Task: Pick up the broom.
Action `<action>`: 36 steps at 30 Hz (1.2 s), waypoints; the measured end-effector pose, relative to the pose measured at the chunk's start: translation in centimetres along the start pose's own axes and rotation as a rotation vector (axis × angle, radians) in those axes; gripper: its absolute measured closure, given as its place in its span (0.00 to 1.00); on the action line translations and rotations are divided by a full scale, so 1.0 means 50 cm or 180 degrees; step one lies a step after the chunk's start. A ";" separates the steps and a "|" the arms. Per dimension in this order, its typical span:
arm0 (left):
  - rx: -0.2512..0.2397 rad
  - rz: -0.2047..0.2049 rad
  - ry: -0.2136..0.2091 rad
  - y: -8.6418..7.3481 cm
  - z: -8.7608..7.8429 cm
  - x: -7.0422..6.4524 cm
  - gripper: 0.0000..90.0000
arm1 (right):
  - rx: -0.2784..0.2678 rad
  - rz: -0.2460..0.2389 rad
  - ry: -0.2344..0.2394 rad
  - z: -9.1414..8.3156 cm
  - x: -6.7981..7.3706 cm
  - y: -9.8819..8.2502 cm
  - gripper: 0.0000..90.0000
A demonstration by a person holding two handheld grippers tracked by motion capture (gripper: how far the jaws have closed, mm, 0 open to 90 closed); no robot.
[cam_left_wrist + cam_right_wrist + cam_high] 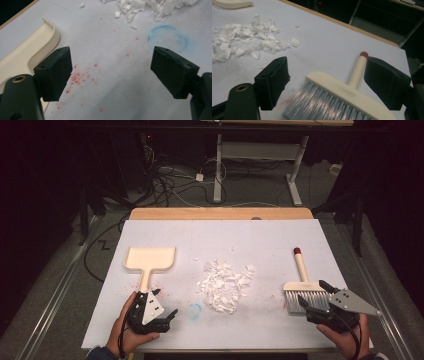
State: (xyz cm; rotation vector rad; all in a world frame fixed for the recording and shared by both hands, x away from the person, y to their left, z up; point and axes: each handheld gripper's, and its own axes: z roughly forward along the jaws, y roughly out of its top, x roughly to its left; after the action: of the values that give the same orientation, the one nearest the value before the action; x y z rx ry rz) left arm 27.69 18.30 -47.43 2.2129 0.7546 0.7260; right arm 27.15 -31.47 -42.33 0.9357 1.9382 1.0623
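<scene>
A cream dustpan [150, 258] lies at the table's left with its handle toward me; its edge [32, 47] curves in on the left of the left gripper view. A heap of white paper scraps [225, 284] sits mid-table. At the right lies a cream brush [302, 285] with grey bristles and a red-tipped handle. My left gripper [165, 303] hovers just below the dustpan handle, open over bare paper [112, 72]. My right gripper [314, 294] is open, its jaws standing on either side of the brush head [347, 93] without pressing it.
White paper covers the table [270, 240], with a wooden strip [220, 213] along the far edge. A blue ring stain [167, 37] and red specks [77, 77] mark the paper near my left gripper. Beyond the table are cables and a desk frame [260, 155].
</scene>
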 end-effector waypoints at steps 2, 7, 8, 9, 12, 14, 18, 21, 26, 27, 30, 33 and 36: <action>0.0025 0.0036 -0.0001 0.001 0.003 -0.003 0.19 | 0.0010 -0.0044 -0.0049 -0.001 0.005 -0.001 0.23; -0.0006 0.0035 -0.0032 0.001 0.002 -0.007 0.19 | 0.0004 -0.0029 -0.0072 -0.003 0.003 0.000 0.23; -0.0010 0.0039 -0.0031 0.001 0.003 -0.007 0.19 | 0.0024 -0.0056 -0.0122 -0.002 0.003 0.001 0.23; -0.0015 0.0046 -0.0031 0.001 0.003 -0.006 0.19 | 0.0015 -0.0077 -0.0142 -0.003 0.002 0.003 0.23; -0.0021 0.0032 -0.0047 -0.003 0.002 -0.003 0.19 | 0.0003 -0.0063 -0.0175 0.000 0.001 0.008 0.23; -0.0034 -0.0010 -0.0064 -0.005 0.001 -0.001 0.19 | 0.0019 -0.0076 -0.0163 0.008 0.001 0.010 0.23; -0.0018 0.0033 -0.0061 -0.007 -0.001 -0.004 0.19 | 0.0092 -0.0076 -0.0191 0.028 -0.004 0.014 0.22; -0.0018 0.0037 -0.0070 -0.010 -0.005 -0.006 0.19 | 0.0161 -0.0041 -0.0223 0.044 -0.017 0.021 0.22; 0.0000 0.0024 -0.0064 -0.015 -0.009 -0.005 0.19 | 0.0700 -0.0038 -0.0360 0.097 -0.044 0.046 0.25; -0.0006 0.0019 -0.0070 -0.017 -0.010 -0.006 0.19 | 0.0749 -0.0011 -0.0357 0.106 -0.050 0.050 0.26; 0.0023 0.0018 -0.0088 -0.021 -0.011 -0.008 0.19 | 0.1022 0.0240 -0.0419 0.150 -0.083 0.070 0.26; 0.0011 0.0024 -0.0086 -0.018 -0.010 -0.007 0.19 | 0.1154 0.0441 -0.0478 0.184 -0.108 0.075 0.31; -0.0018 0.0053 -0.0118 -0.009 -0.006 -0.011 0.19 | 0.1400 0.0662 -0.0443 0.224 -0.131 0.064 0.35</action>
State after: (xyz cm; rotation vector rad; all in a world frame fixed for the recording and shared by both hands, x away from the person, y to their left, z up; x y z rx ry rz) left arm 26.99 18.33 -47.75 2.2239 0.7158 0.6927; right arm 40.50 -31.74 -42.32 1.4377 2.0264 0.6644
